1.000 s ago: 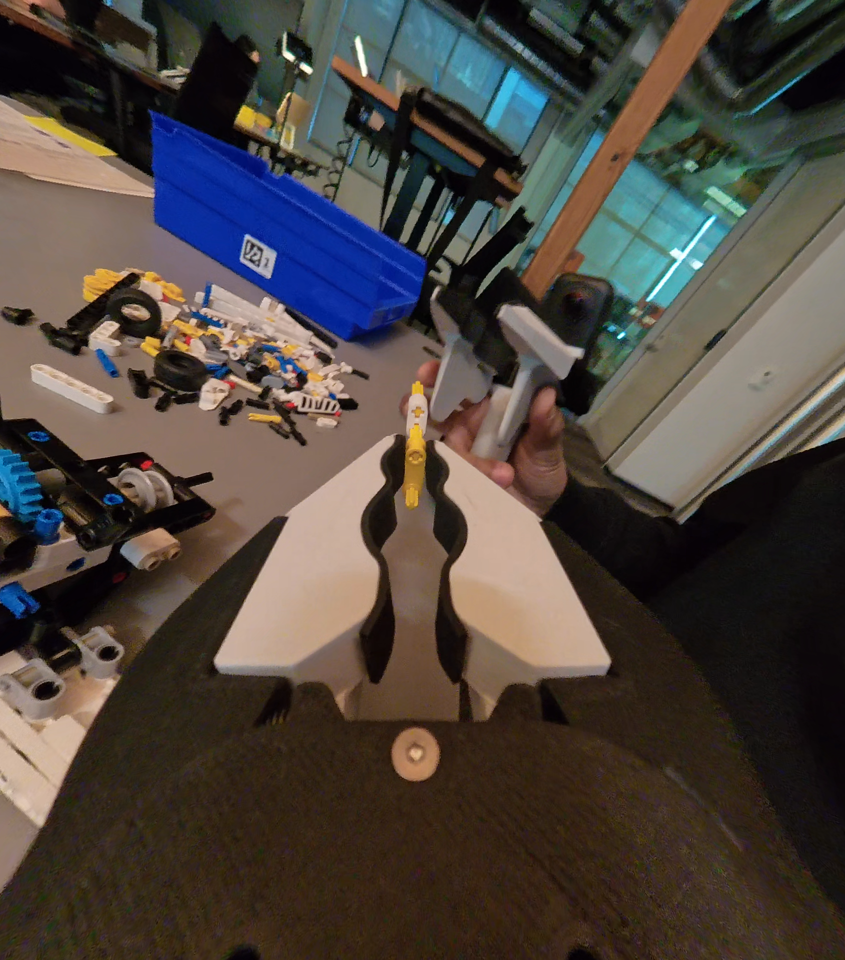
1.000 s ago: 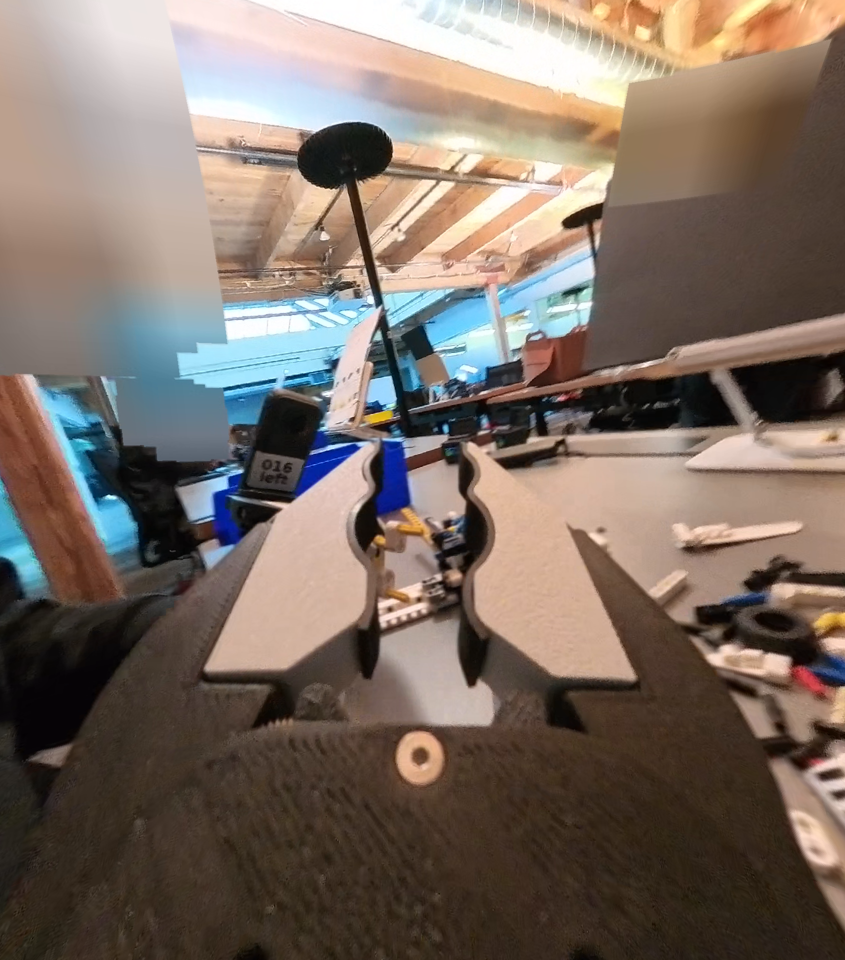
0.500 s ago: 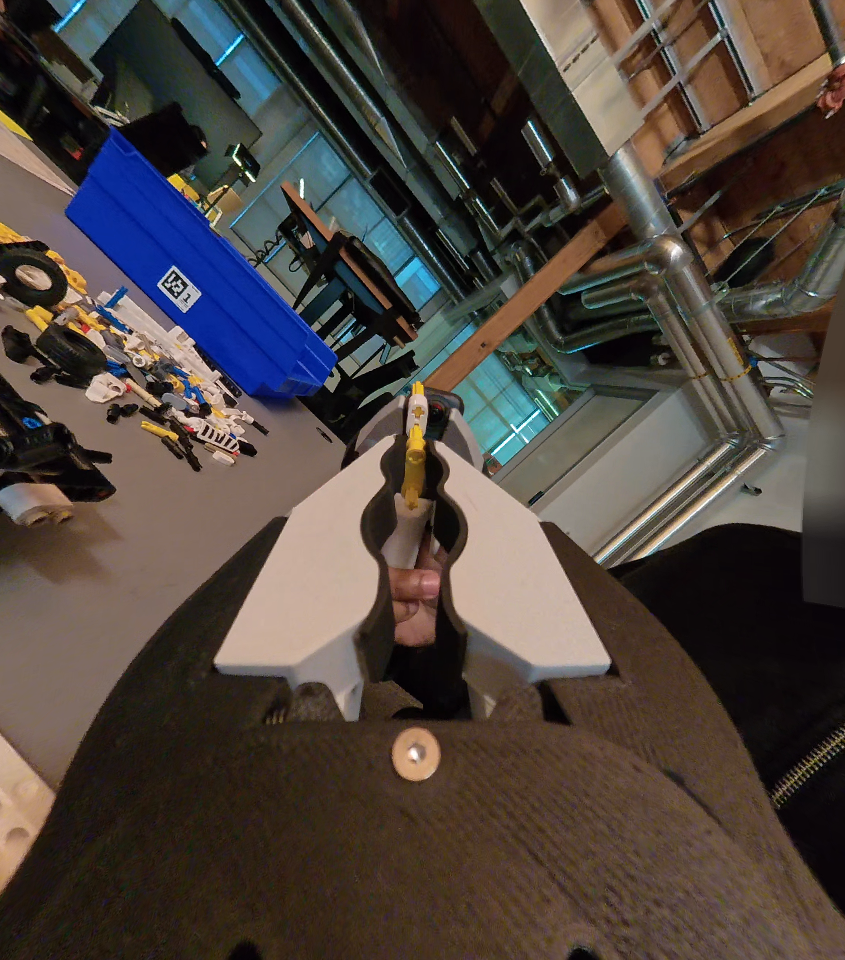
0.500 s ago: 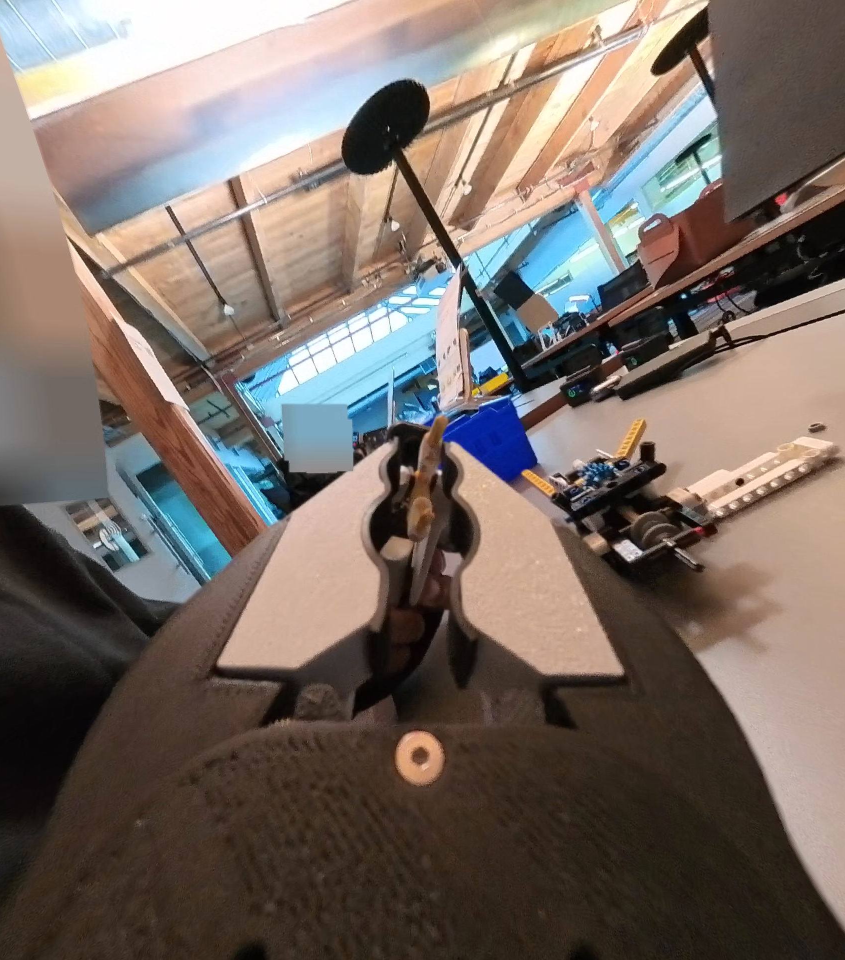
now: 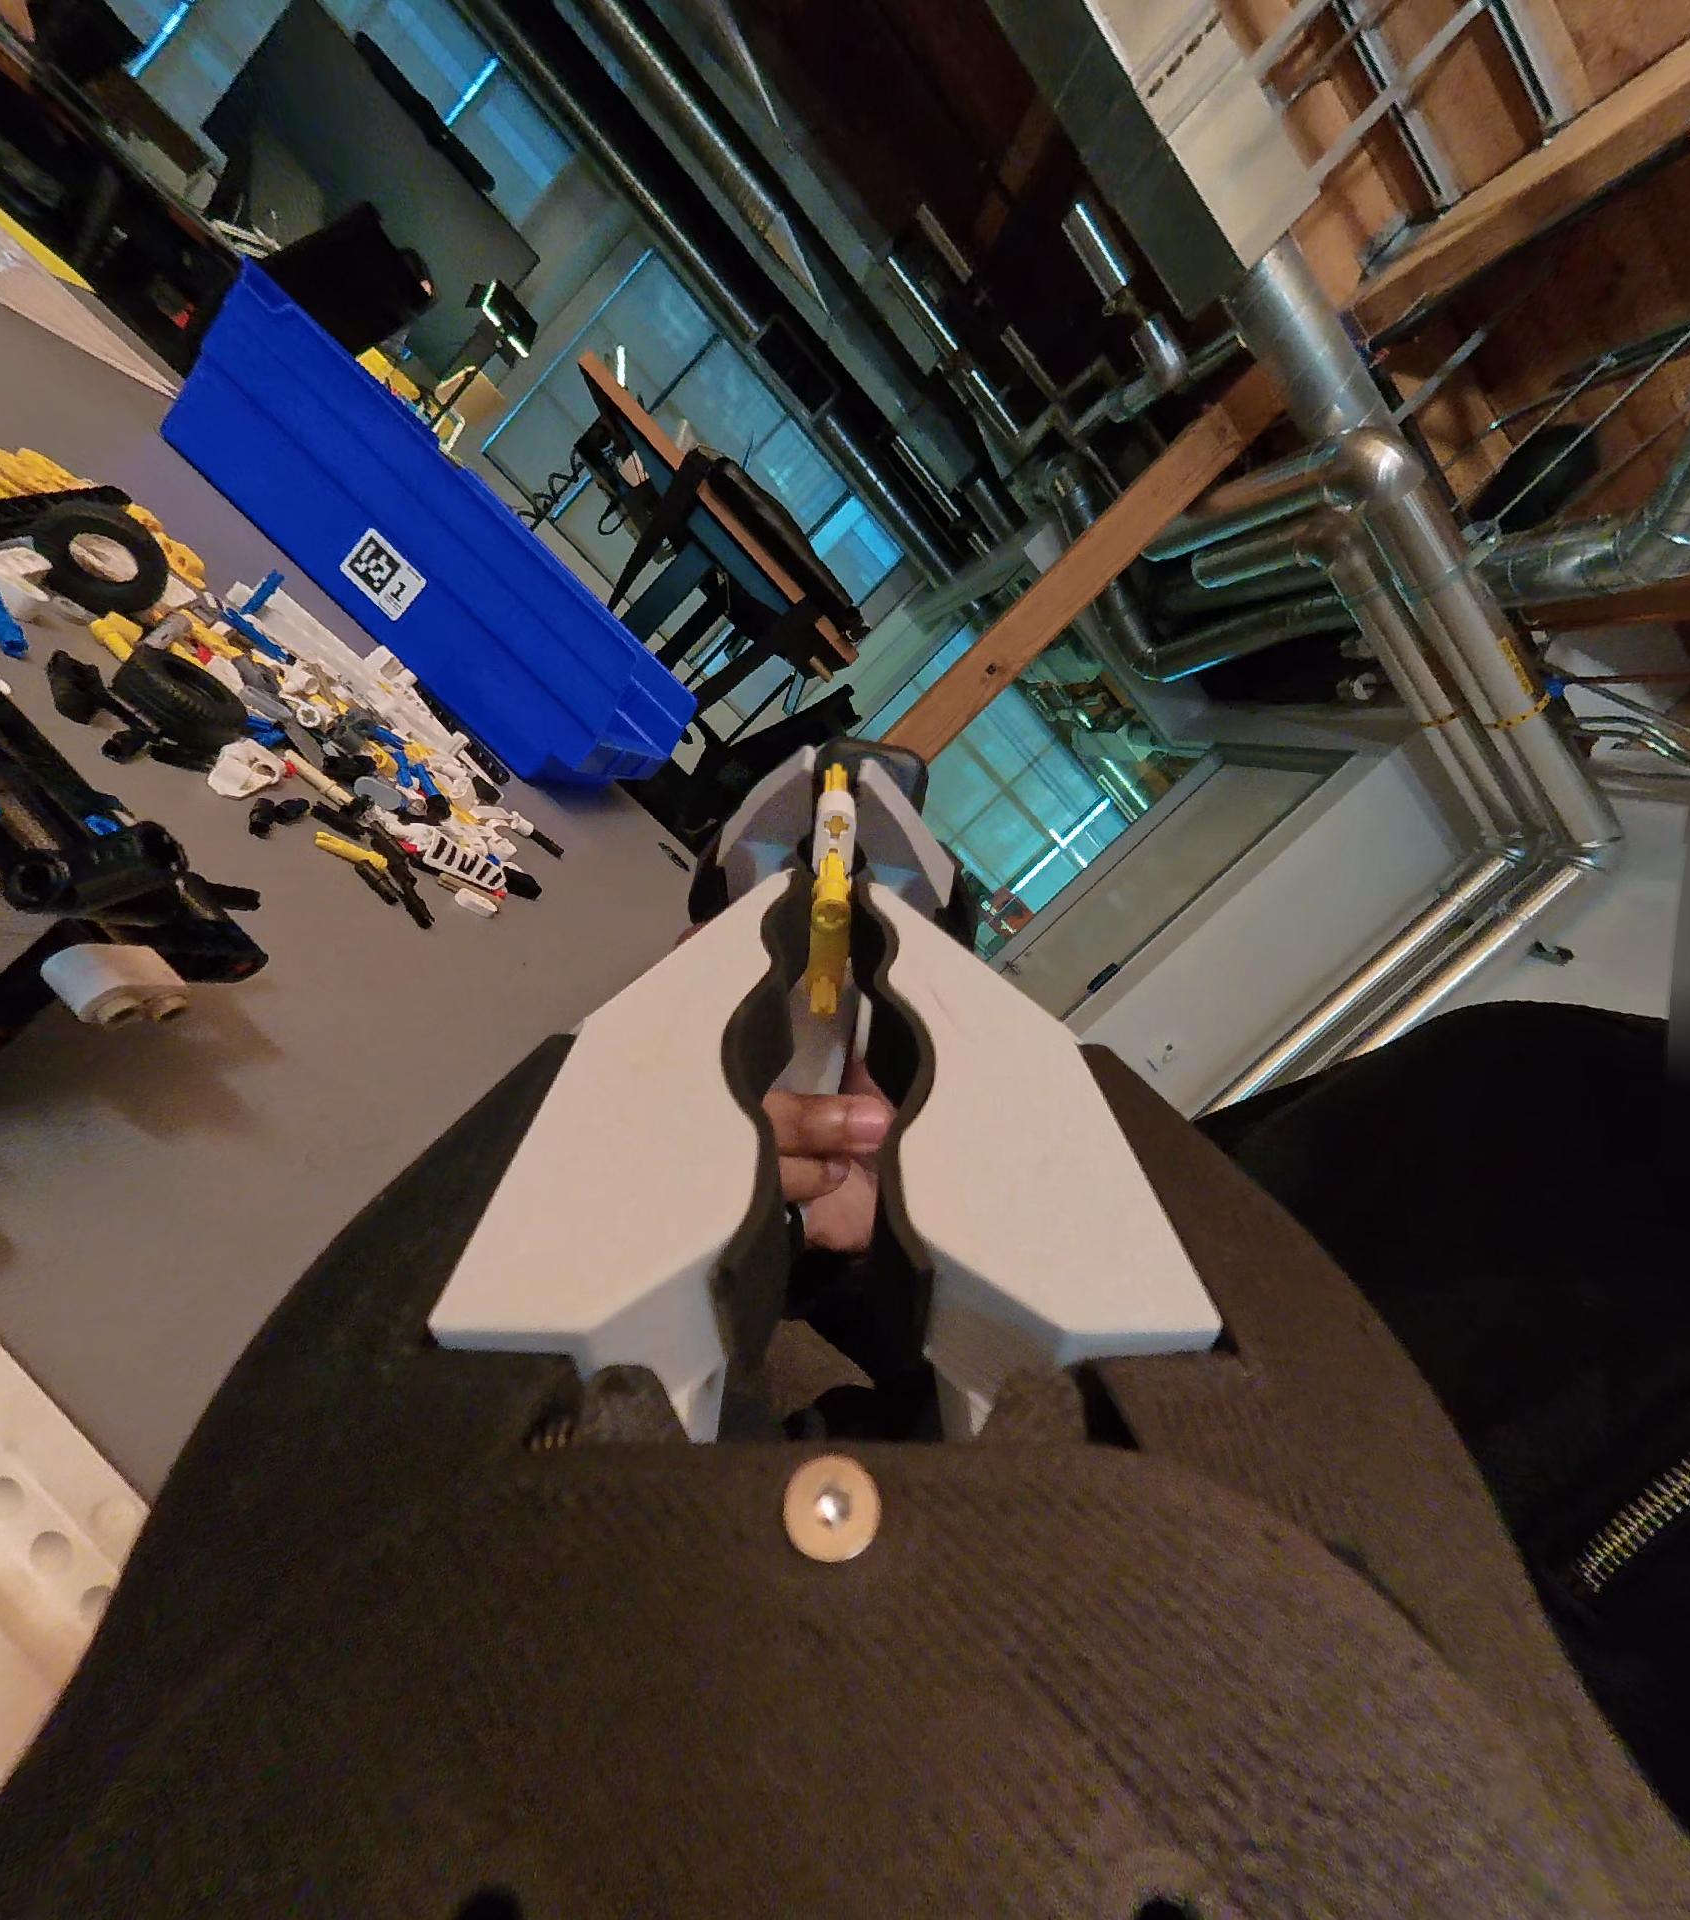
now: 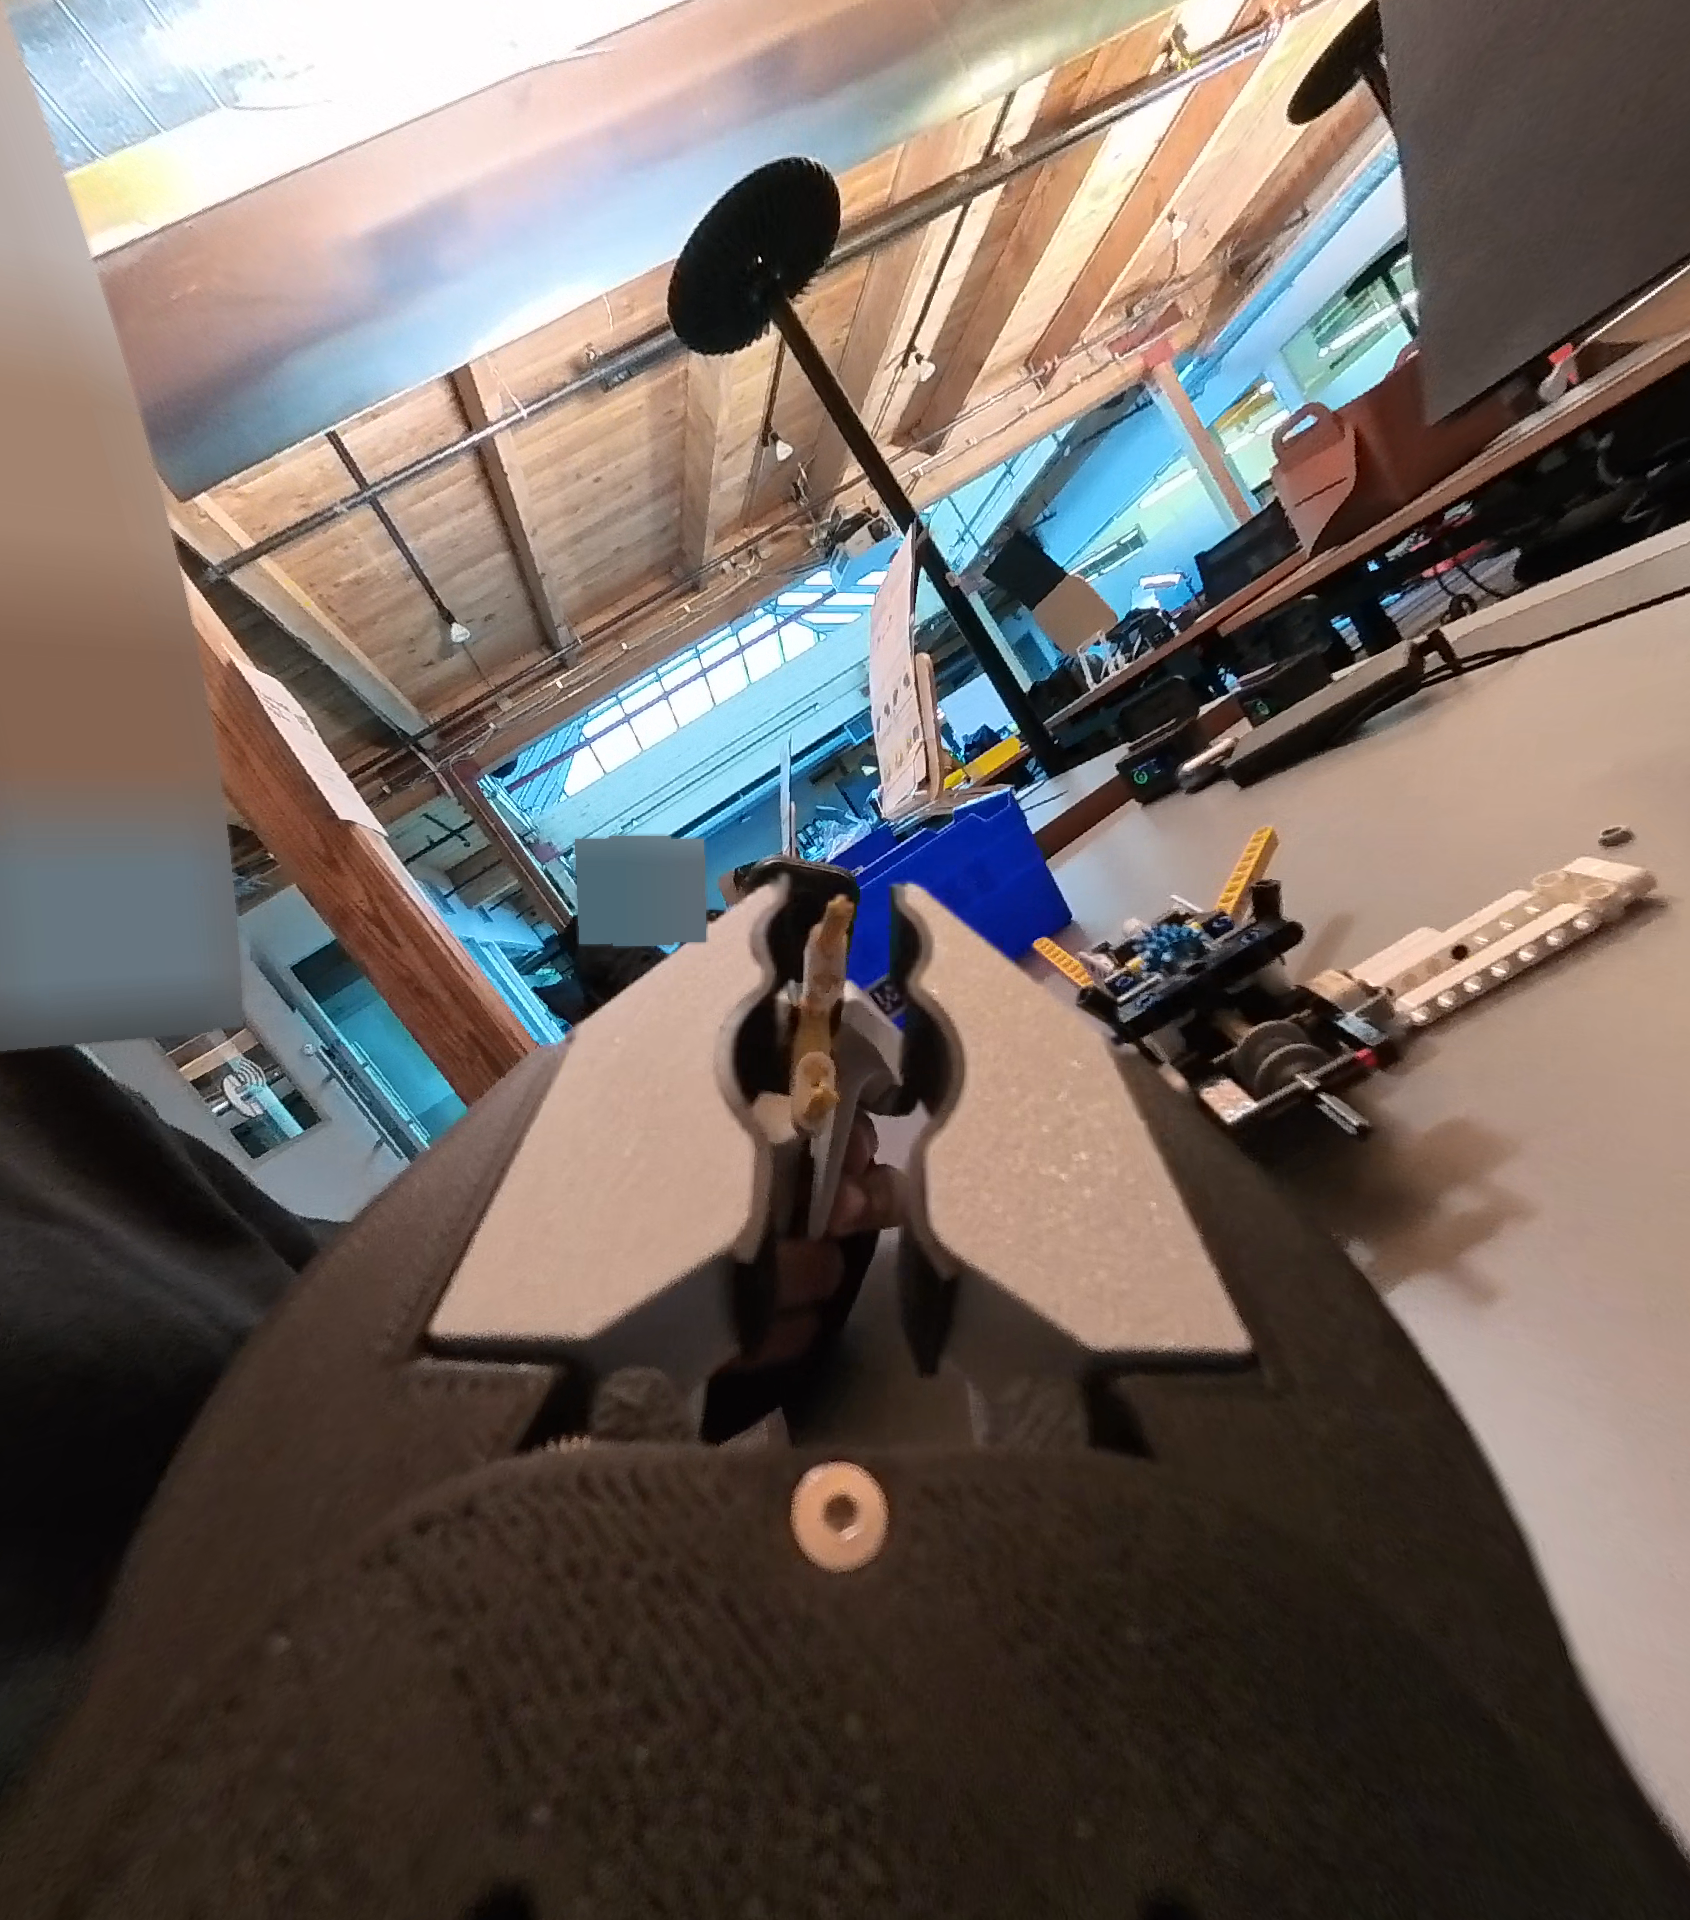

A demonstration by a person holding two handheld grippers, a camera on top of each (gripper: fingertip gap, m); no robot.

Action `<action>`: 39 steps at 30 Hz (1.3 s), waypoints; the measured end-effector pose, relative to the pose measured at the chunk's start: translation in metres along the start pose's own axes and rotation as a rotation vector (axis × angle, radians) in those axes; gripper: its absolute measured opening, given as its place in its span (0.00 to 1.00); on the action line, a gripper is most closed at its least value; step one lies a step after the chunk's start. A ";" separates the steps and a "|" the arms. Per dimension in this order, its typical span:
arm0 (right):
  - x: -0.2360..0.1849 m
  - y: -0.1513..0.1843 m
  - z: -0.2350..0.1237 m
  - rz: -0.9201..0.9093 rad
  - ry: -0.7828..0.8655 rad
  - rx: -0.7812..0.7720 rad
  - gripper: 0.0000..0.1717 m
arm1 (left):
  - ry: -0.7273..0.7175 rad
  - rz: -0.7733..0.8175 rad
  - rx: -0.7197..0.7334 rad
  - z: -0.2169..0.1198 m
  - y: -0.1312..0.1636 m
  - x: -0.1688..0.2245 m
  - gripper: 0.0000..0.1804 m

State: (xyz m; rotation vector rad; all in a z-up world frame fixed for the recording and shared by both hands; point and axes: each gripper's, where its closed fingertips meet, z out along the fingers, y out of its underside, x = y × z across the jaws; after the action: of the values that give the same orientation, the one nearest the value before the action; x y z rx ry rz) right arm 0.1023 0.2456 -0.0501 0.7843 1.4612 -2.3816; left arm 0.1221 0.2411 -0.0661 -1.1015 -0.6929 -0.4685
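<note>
My left gripper is shut on a yellow pin, which carries a white connector on its far end. It holds them in the air, tilted up over the table edge. My right gripper faces it tip to tip. Its grey fingers flank the white connector in the left wrist view. In the right wrist view the yellowish piece stands between the pads with a gap on its right side, so the right jaws are open around it. A hand shows behind each pair of fingers.
A grey table carries a pile of loose small parts and tyres, a blue bin and a partly built black, blue and white model. The model and a white holed beam lie to my right gripper's right.
Both grippers tilted up and came together tip to tip. My right jaws narrowed from wide open to close around the piece that my left gripper keeps holding.
</note>
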 end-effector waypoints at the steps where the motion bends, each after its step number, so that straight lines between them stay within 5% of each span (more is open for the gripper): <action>1: 0.000 0.000 0.000 0.004 -0.004 0.005 0.02 | 0.000 -0.004 0.003 0.000 0.000 0.000 0.02; 7: -0.001 0.000 -0.001 0.042 -0.031 -0.004 0.02 | 0.002 -0.004 -0.011 0.001 0.002 -0.001 0.02; 11: -0.001 0.006 -0.001 0.010 -0.027 -0.080 0.01 | 0.031 0.021 -0.033 0.003 0.003 0.004 0.16; 17: -0.006 0.017 0.003 0.029 -0.048 -0.135 0.01 | 0.014 0.025 -0.029 0.002 0.003 0.002 0.02; 39: -0.005 0.004 0.004 0.060 -0.003 -0.010 0.00 | -0.001 -0.061 0.032 0.006 0.000 0.007 0.04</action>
State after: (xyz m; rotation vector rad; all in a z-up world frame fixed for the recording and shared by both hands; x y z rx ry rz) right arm 0.1070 0.2402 -0.0492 0.8109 1.4262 -2.3288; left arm 0.1251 0.2469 -0.0589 -1.0530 -0.7338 -0.5074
